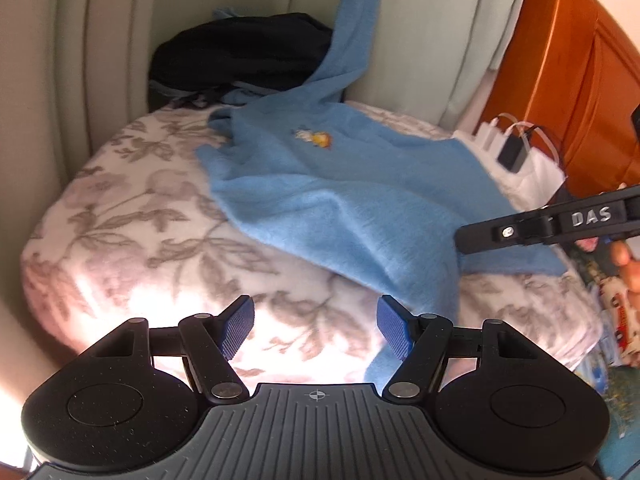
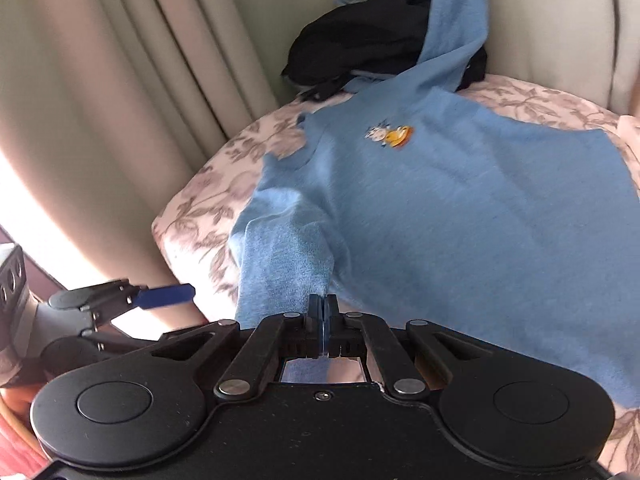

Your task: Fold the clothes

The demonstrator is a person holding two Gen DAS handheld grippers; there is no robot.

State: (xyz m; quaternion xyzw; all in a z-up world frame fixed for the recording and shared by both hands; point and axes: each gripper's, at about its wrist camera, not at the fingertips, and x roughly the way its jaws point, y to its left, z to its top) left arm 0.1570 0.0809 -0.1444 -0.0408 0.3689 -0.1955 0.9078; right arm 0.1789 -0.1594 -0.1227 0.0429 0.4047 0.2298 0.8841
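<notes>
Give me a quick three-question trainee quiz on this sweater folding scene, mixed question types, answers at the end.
1. True or false: the right hand-held gripper is shut on the blue sweater.
2. Multiple choice: the left hand-held gripper is A) shut on a sleeve, B) open and holding nothing, C) shut on the black garment.
3. Short answer: what does the sweater lie on?

Key
1. True: its jaws pinch a fold of the sweater's fabric.
2. B: its blue pads stand apart over the floral blanket.
3. The floral blanket, with one sleeve draped up over the black garment.
</notes>
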